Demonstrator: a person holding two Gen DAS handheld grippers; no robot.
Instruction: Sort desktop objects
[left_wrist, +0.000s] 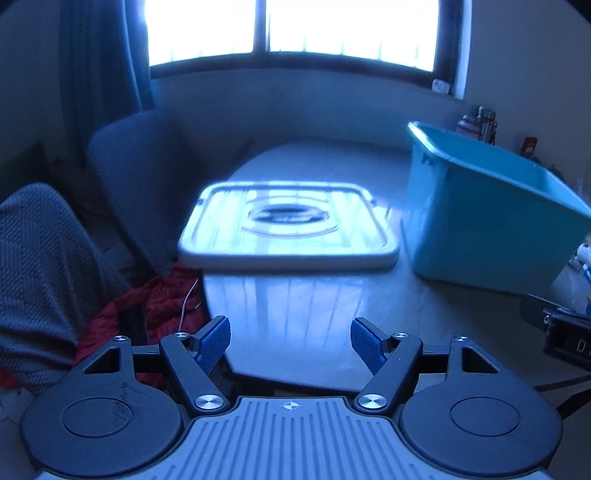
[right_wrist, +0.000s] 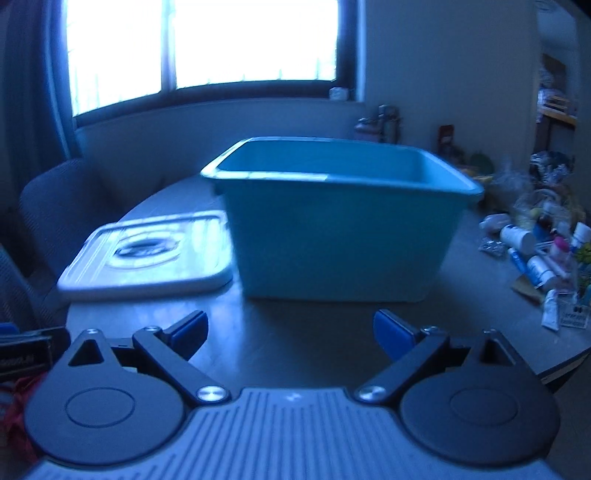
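Observation:
A teal plastic bin (right_wrist: 343, 221) stands open on the table, straight ahead of my right gripper (right_wrist: 291, 332), which is open and empty. The bin also shows at the right of the left wrist view (left_wrist: 491, 218). Its white lid (left_wrist: 288, 225) lies flat on the table ahead of my left gripper (left_wrist: 290, 343), which is open and empty. The lid also shows left of the bin in the right wrist view (right_wrist: 147, 254). A heap of small items (right_wrist: 543, 258), bottles and tubes, lies on the table to the right of the bin.
A grey chair (left_wrist: 144, 173) stands left of the table, with a red cloth (left_wrist: 147, 310) below it. A knitted grey cloth (left_wrist: 40, 280) is at the far left. A dark box (left_wrist: 561, 328) sits at the table's right edge. The window (left_wrist: 295, 29) is behind.

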